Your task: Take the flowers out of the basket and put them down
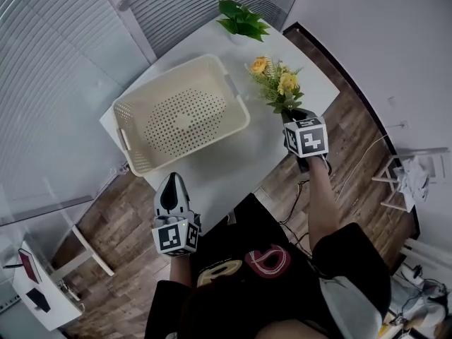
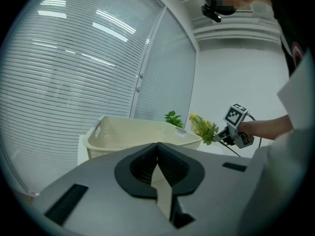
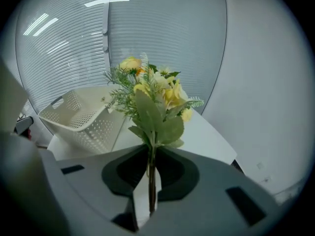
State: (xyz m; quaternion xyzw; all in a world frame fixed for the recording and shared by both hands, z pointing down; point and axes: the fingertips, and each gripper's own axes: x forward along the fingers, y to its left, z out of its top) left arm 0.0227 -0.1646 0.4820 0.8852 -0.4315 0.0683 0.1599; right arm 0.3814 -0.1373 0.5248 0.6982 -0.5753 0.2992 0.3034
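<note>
A bunch of yellow flowers [image 1: 277, 82] with green leaves is held by its stems in my right gripper [image 1: 291, 113], over the white table [image 1: 233, 168] to the right of the basket. In the right gripper view the stem [image 3: 151, 181] runs between the closed jaws of the right gripper [image 3: 150, 154] and the blooms [image 3: 152, 95] stand above. The cream perforated basket [image 1: 185, 115] is empty. My left gripper [image 1: 171, 182] hovers at the table's near edge, jaws shut on nothing. The left gripper view shows the basket [image 2: 133, 132] and the flowers [image 2: 203, 127].
A green potted plant [image 1: 241, 20] stands at the table's far end. Blinds and glass walls lie beyond the table. Wooden floor surrounds it, with a small white stand [image 1: 42, 288] at the lower left and a white rack [image 1: 409, 179] at the right.
</note>
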